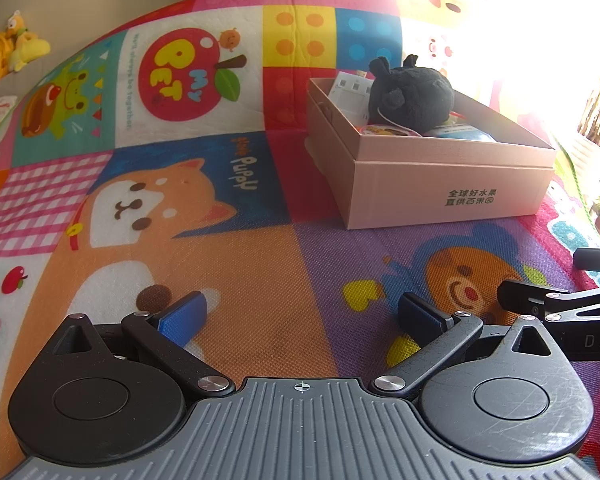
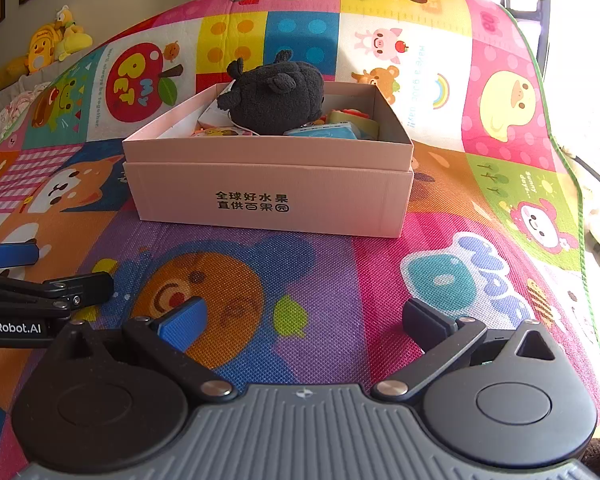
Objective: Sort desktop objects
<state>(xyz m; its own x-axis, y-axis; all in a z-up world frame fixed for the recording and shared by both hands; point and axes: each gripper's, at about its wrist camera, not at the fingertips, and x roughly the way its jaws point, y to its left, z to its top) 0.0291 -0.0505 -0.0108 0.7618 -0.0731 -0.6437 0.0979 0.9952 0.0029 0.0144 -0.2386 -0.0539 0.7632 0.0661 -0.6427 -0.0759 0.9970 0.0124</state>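
Pink cardboard forms the rectangular box (image 2: 268, 196), which is seen standing on a brightly printed play mat (image 2: 340, 280) with a fine woven, mesh-like texture and cartoon patches of animals, fruit and dotted squares. Dark printed characters are carried on the box's smooth front wall, and a seam runs round it where an upper section sits over a lower one. Inside the box a round, fuzzy black plush toy (image 2: 276, 96) is lying on top of smaller items: a white carton (image 1: 350, 94), a flat round piece with an orange cartoon print (image 2: 220, 133) and a pale blue packet (image 2: 324, 133), all partly hidden by the plush. The left hand-held gripper (image 1: 302, 316) is held low over the mat, well short of the box, with its two blue ribbed pads (image 1: 184, 318) spread wide apart and nothing between them. The right hand-held gripper (image 2: 304, 320) is likewise held over the mat in front of the box, its jaws spread wide and empty; its black linkage arms and grey ridged body fill the lower part of the right wrist view. The two tools are seen side by side, each appearing at the edge of the other's view. Yellow plush toys (image 2: 56, 46) are piled at the far left beyond the mat's edge.
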